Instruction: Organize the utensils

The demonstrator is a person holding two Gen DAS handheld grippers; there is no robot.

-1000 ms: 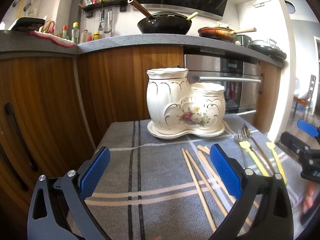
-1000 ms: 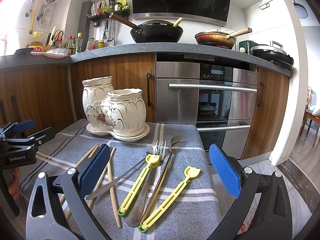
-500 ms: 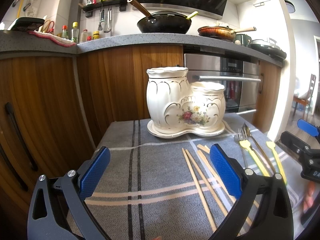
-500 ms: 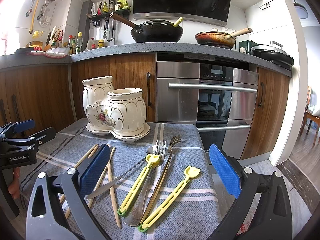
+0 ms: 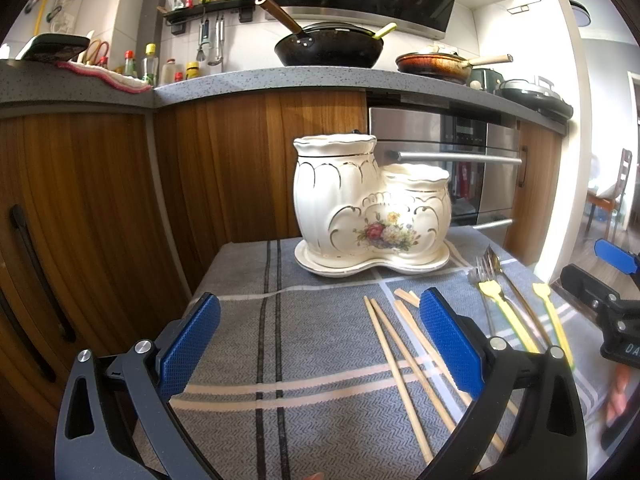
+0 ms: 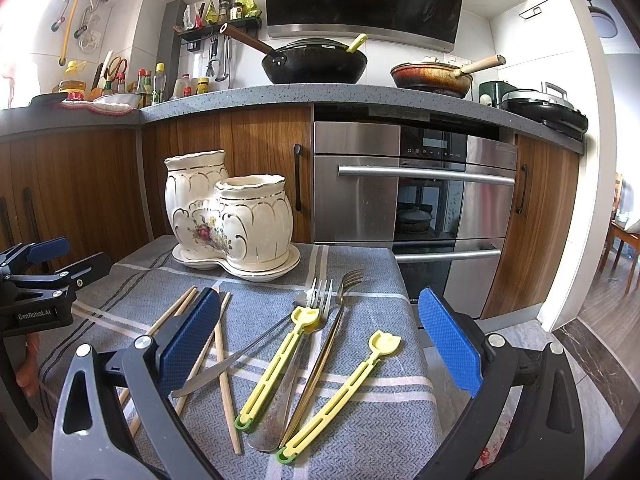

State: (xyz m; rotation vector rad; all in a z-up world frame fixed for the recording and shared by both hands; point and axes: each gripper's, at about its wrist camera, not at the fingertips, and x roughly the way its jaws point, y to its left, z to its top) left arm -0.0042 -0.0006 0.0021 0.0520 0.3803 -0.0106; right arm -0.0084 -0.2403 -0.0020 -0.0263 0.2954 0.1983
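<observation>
On the grey striped cloth (image 6: 360, 412) covering the small table in front of the oven (image 6: 412, 200), nothing has shifted since the earlier frames: every utensil lies where it lay a second ago, and both views are framed almost exactly as before. The cream ceramic holder (image 5: 368, 208) with its two joined pots, a tall one and a shorter one, stands upright on its matching saucer at the far side of the cloth, with nothing showing above its rims. The left gripper (image 5: 320, 344) stays low over the near left part of the cloth, its blue-padded jaws spread wide and holding nothing; the wooden chopsticks (image 5: 400, 368) lie loose just inside its right finger, fanned toward the holder. The right gripper (image 6: 320, 344) likewise remains over the near right part, jaws wide apart and empty. Between its fingers lie two yellow plastic utensils (image 6: 276, 368) side by side and angled toward the holder, a silver fork (image 6: 320, 296) partly under the left yellow one, a gold-toned fork (image 6: 328, 344) running between the two yellow pieces, and a table knife (image 6: 224, 368) crossing over one of the chopsticks near the left finger. From the right wrist view the left gripper's dark body sits at the left edge, apart from the cutlery, with part of a hand (image 6: 28, 368) showing beneath it.
</observation>
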